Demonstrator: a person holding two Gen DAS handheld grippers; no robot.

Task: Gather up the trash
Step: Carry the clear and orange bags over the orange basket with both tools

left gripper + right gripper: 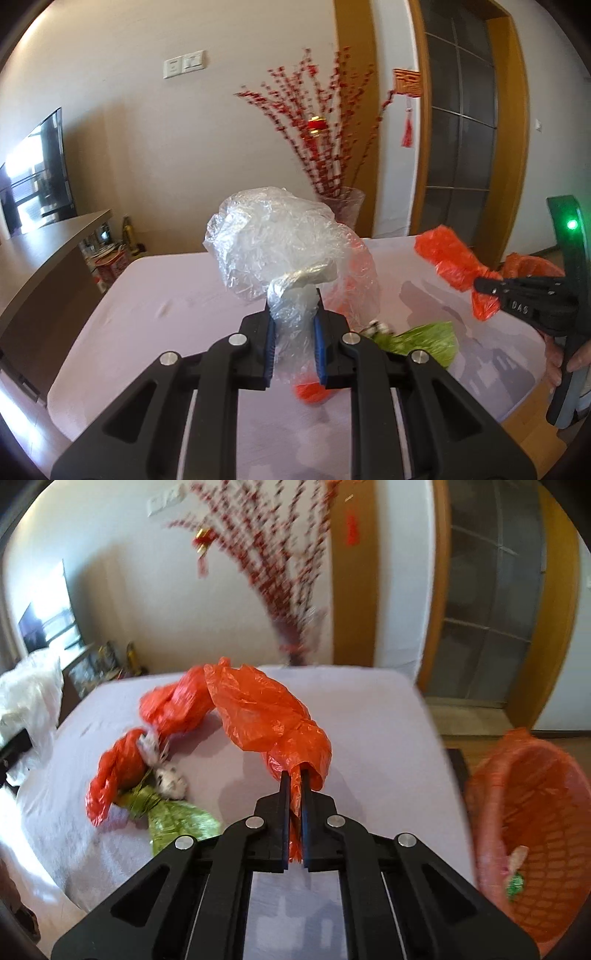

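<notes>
My left gripper [293, 314] is shut on a crumpled clear plastic bag [284, 240] and holds it up above the lilac table [166, 325]. My right gripper [294, 775] is shut on an orange plastic bag [266, 709], lifted off the table; it also shows in the left wrist view [454, 262]. On the table lie another orange bag [118, 771], a green wrapper [177, 819] and a crumpled white scrap [168, 779]. An orange-lined mesh bin [532, 812] stands off the table's right edge, with small bits of trash inside.
A glass vase with red berry branches [332, 147] stands at the table's far edge. A wooden sideboard [44, 266] and TV are on the left, a door [461, 129] on the right.
</notes>
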